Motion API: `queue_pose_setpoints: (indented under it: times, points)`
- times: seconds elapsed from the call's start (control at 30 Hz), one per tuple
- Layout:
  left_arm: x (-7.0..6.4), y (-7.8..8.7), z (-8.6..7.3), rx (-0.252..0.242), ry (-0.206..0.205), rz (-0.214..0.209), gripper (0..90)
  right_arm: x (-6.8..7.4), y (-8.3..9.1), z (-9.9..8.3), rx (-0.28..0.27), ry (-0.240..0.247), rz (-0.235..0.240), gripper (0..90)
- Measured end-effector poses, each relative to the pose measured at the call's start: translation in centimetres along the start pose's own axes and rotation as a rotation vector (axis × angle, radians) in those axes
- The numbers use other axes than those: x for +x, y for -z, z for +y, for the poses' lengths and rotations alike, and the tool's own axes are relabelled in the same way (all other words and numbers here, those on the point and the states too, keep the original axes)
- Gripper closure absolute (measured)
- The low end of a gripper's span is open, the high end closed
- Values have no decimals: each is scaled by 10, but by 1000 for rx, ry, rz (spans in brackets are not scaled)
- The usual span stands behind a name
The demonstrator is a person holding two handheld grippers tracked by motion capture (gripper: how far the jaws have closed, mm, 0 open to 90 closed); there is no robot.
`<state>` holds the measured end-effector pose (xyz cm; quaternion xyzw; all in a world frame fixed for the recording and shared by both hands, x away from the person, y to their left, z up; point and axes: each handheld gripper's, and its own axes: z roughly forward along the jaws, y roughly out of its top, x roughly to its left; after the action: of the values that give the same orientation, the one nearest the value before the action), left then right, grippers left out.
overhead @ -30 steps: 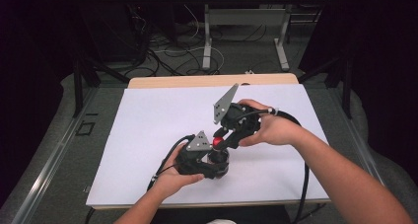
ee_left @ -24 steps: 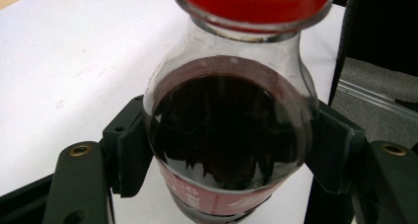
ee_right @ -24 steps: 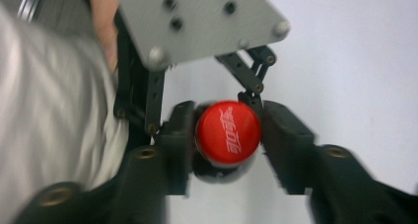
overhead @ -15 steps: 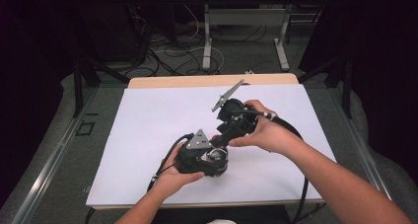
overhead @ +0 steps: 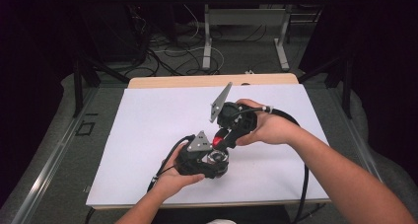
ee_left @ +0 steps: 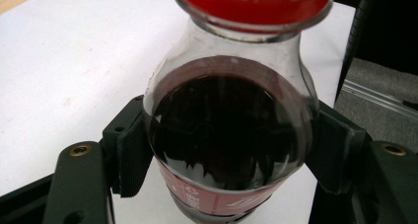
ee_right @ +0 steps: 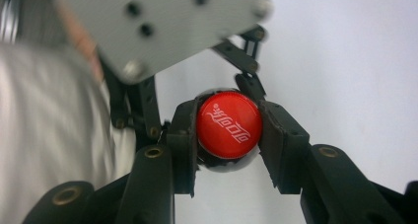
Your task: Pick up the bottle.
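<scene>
Left gripper view first: we are looking at a bottle of dark drink, pinched at its body between our left gripper's two black jaws, closed on the plastic from both sides. We are holding it this way, we judge, so the body cannot spin while the top is worked. In the right gripper view we are seeing the red cap end-on, with our right gripper clamped on it, one pad against each side of the rim. That looks like a twist-off grip: one hand steadying, the other turning.

From the high view we are keeping the bottle tilted just above the white table, near its front middle, cap pointing up toward the right gripper, left gripper below it.

Room is generous: we are seeing bare white surface on all sides, and the front edge lying near the left hand. The right gripper's cable is trailing off that front edge, so any turning of the wrist will likely need slack there.
</scene>
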<state>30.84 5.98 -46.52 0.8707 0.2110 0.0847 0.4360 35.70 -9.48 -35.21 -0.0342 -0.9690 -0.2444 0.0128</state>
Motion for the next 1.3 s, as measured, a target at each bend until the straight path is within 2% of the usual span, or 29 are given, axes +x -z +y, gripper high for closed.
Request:
queue_pose_setpoints:
  times: [0.07,0.13,0.17,0.2,0.23,0.3,0.33,0.4,0.43,0.5,0.53,0.63,0.67,0.73,0.8,0.83,0.93,0.97,1.0,1.07,1.13,1.17,1.23,1.3]
  points:
    - [0,-1,0,-9,3,2,301,-5,0,-1,-1,84,37,608]
    - [1,0,1,-2,10,-5,302,-5,0,-1,-2,118,36,598]
    - [2,0,1,-3,12,-4,301,-4,1,0,-6,82,23,542]
    - [1,1,1,0,22,-1,301,-3,2,0,-42,18,10,469]
    - [2,1,2,-8,18,7,302,-1,3,0,-60,-28,1,445]
    - [3,1,2,-17,18,23,301,4,5,2,-62,-130,-64,418]
    - [3,2,3,-8,20,18,301,7,5,3,-47,-173,-104,420]
    - [3,1,4,-20,15,31,301,13,3,4,-44,-275,-146,427]
    - [2,1,4,-25,22,30,301,16,3,5,-44,-316,-146,441]
    - [1,1,4,-26,21,34,301,20,2,6,-38,-405,-180,470]
    - [1,1,4,-26,21,37,301,21,0,6,-38,-419,-208,485]
    - [1,2,5,-6,15,34,301,22,-1,7,-32,-482,-218,565]
    - [0,1,4,-15,18,39,301,23,-2,7,-30,-490,-236,586]
    - [1,1,4,-17,20,37,301,22,-2,7,-39,-485,-229,594]
    - [1,2,4,-15,14,37,301,19,0,8,-23,-405,-206,607]
    - [1,2,4,-1,20,23,301,17,0,7,-18,-356,-187,608]
    - [-1,1,3,-13,2,27,301,12,1,6,-9,-213,-115,609]
    - [-1,2,4,-2,-6,16,301,11,1,5,0,-130,-95,609]
    - [-2,2,4,1,-7,9,301,9,2,5,8,-85,-68,609]
    - [-4,1,5,2,-15,6,301,6,3,3,8,37,-23,607]
    - [-3,1,5,3,-12,4,301,4,3,1,-1,80,-7,603]
    - [-3,1,5,2,-9,5,301,4,3,1,3,88,-20,595]
    - [-2,1,4,6,6,2,301,7,3,0,2,14,-57,480]
    - [0,2,5,-5,2,10,301,10,4,0,-1,-50,-107,431]
